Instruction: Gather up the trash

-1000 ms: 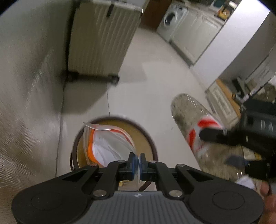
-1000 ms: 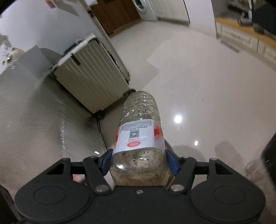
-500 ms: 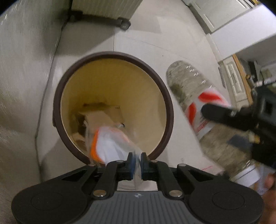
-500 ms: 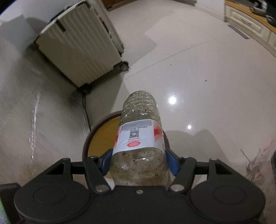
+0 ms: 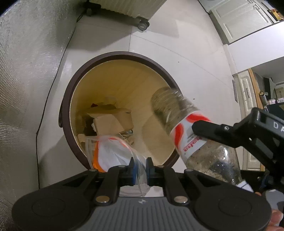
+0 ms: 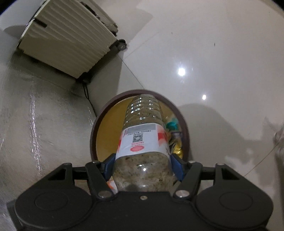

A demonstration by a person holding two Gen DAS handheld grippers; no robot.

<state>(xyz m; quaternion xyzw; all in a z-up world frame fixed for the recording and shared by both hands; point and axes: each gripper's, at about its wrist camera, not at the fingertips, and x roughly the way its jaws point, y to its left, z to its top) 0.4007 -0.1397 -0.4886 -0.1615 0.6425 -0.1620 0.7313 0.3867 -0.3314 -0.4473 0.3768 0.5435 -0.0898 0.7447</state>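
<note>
A round bin (image 5: 113,55) with a brown rim and yellow inside stands on the floor below both grippers; it also shows in the right wrist view (image 6: 95,128). My left gripper (image 5: 141,168) is shut on a clear plastic bag (image 5: 113,151) with white and orange contents, hanging over the bin's near rim. My right gripper (image 6: 142,164) is shut on a dirty clear plastic bottle (image 6: 143,131) with a red and white label. The bottle (image 5: 179,120) points down over the bin's right rim. Cardboard (image 5: 111,119) lies inside the bin.
A cream ribbed suitcase (image 6: 69,37) on wheels stands behind the bin; its lower edge shows in the left wrist view (image 5: 124,8). A textured grey surface (image 5: 26,80) rises to the left of the bin. Glossy tiled floor (image 6: 213,53) spreads to the right. White cabinets (image 5: 239,19) stand far right.
Both grippers have moved closer over the bin and tilted down. The bottle's end now hangs over the bin's opening, and the bag has dropped lower over the near rim.
</note>
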